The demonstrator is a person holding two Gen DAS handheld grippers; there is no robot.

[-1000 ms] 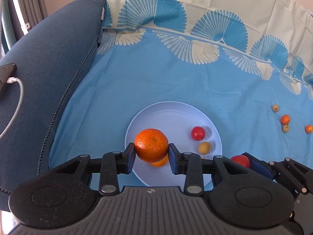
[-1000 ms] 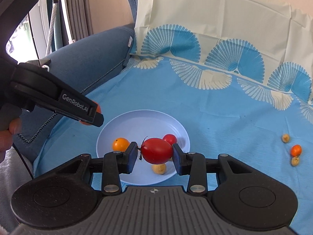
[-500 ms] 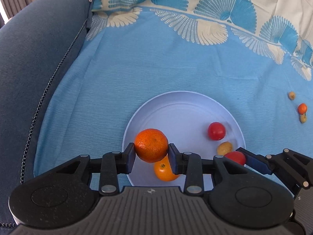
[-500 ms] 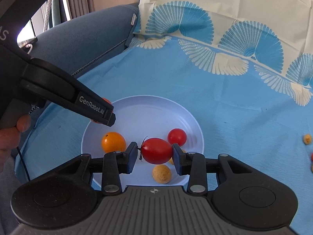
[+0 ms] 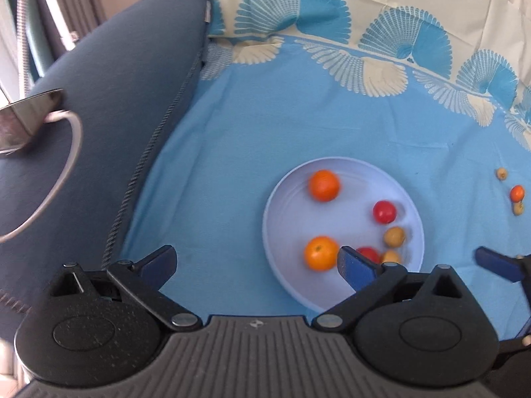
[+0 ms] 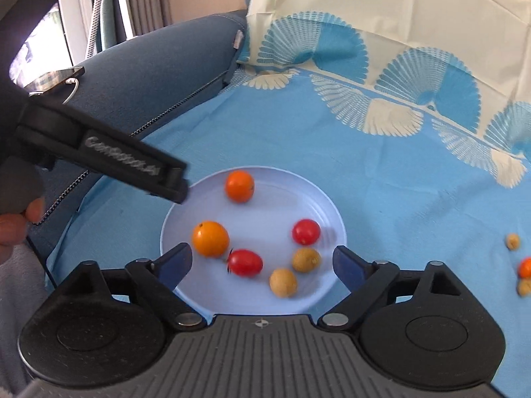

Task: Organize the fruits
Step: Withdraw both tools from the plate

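A pale blue plate [image 5: 335,165] [image 6: 328,205] lies on the blue cloth and holds several fruits. The dark orange mandarin [image 5: 324,185] [image 6: 239,186] lies at its far side. A lighter orange [image 5: 320,253] [image 6: 210,238] lies near the front. The oval red tomato [image 6: 245,262] lies beside it, with a round red tomato [image 6: 306,231] and two small tan fruits [image 6: 306,259]. My left gripper [image 5: 257,262] is open and empty, left of the plate. My right gripper [image 6: 262,262] is open and empty above the plate's near edge.
Three small fruits, one orange [image 5: 516,193] and two tan, lie on the cloth to the right of the plate. A dark blue sofa arm [image 5: 109,106] rises at the left, with a phone and white cable [image 5: 49,179] on it. The patterned cloth runs up the sofa back.
Both grippers have opened. The mandarin left my left gripper and lies at the plate's far side. The oval tomato left my right gripper and lies on the plate. Both grippers have drawn back.
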